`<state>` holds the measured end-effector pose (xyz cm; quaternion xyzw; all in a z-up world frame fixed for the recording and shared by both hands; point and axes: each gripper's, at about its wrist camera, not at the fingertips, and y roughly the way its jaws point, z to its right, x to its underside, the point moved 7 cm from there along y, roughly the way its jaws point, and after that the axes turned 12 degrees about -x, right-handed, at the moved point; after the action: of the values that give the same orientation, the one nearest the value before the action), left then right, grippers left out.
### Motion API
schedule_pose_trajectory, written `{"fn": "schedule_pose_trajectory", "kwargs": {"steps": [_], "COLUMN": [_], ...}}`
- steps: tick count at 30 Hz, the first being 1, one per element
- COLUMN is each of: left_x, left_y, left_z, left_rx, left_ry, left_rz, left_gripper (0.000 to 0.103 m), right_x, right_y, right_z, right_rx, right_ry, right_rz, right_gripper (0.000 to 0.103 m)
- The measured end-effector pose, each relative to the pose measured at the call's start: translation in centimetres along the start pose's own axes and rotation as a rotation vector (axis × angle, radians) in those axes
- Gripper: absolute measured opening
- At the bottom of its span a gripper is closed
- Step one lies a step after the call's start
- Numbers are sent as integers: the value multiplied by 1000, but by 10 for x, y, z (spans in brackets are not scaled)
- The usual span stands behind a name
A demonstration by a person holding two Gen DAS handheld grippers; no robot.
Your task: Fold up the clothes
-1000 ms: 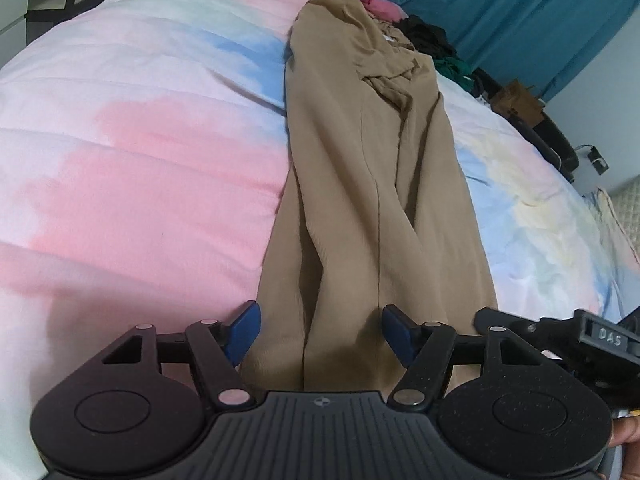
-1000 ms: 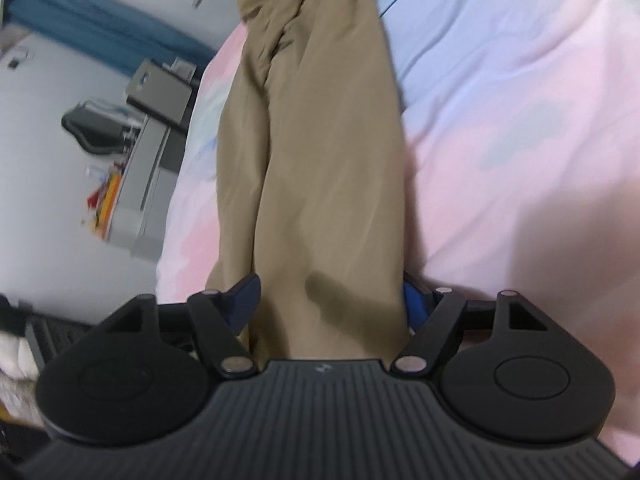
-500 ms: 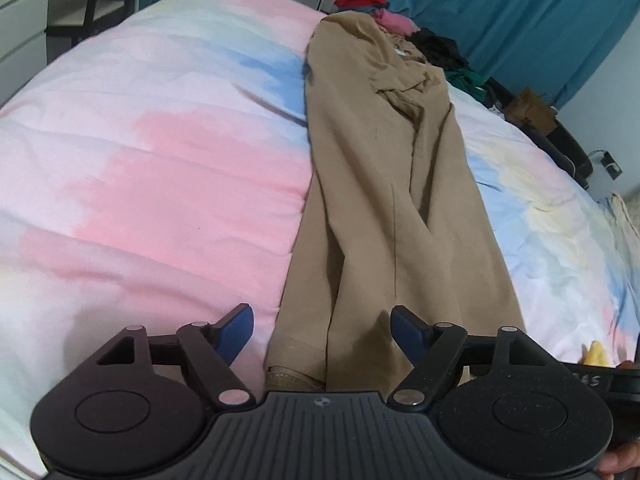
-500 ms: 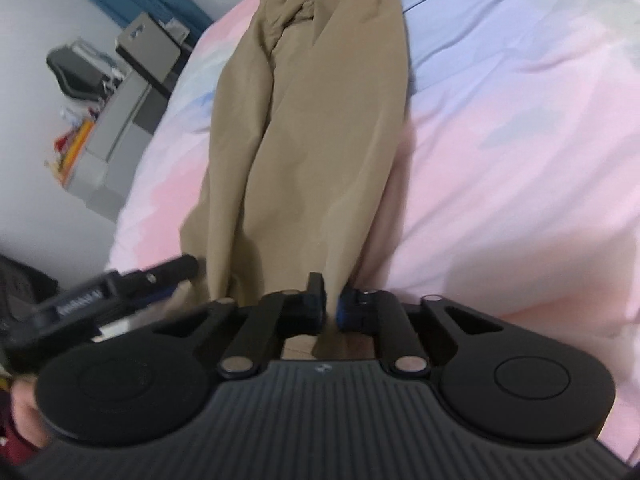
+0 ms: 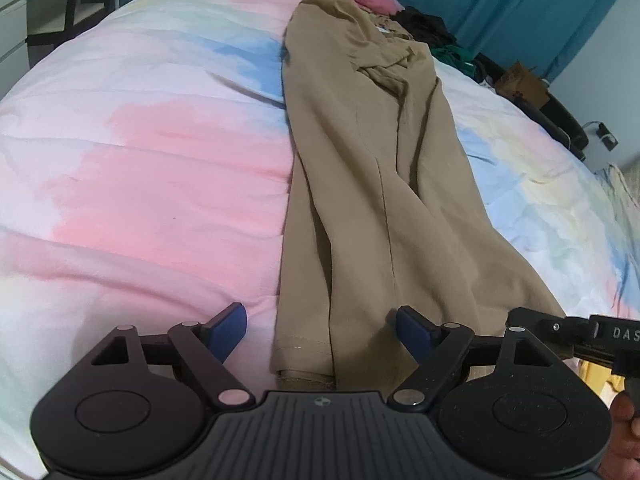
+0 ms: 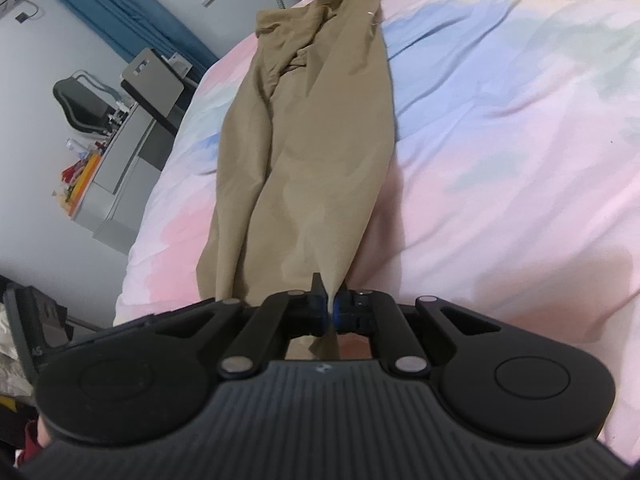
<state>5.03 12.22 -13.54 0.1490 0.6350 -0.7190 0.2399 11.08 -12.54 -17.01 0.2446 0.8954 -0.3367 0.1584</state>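
Trousers [image 5: 380, 184] flat lengthwise on bed [image 5: 140, 160], unfolded; right gripper [image 6: 328, 312] pinching hem, left gripper [image 5: 320, 332] spread wide

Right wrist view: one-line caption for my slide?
Right gripper pinches the hem of long khaki trousers on a pastel quilt.

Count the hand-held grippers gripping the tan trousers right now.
1. The right hand-held gripper is shut on the tan trousers at their near hem; the left hand-held gripper is open, straddling the hem.
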Motion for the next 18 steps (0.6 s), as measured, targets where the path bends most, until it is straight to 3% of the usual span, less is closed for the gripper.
{"fn": "schedule_pose_trajectory", "kwargs": {"steps": [3, 6, 9, 15, 18], "left_x": [2, 3, 4, 9, 11], "left_y": [0, 3, 6, 5, 5], "left_z": [3, 5, 1, 5, 8], "left_rx": [56, 166, 225, 272, 258], "left_ry": [-14, -88, -155, -154, -133], "left_rz": [-19, -68, -101, -122, -125], "left_gripper": [83, 83, 77, 51, 48], "right_x": [0, -3, -2, 8, 13], "right_y": [-1, -3, -4, 3, 6], "right_z": [2, 2, 5, 1, 2], "right_rx": [8, 19, 7, -51, -46], "right_ry": [5, -1, 20, 38, 44], "right_rz": [3, 21, 23, -39, -65], "right_gripper": [6, 6, 6, 9, 9]}}
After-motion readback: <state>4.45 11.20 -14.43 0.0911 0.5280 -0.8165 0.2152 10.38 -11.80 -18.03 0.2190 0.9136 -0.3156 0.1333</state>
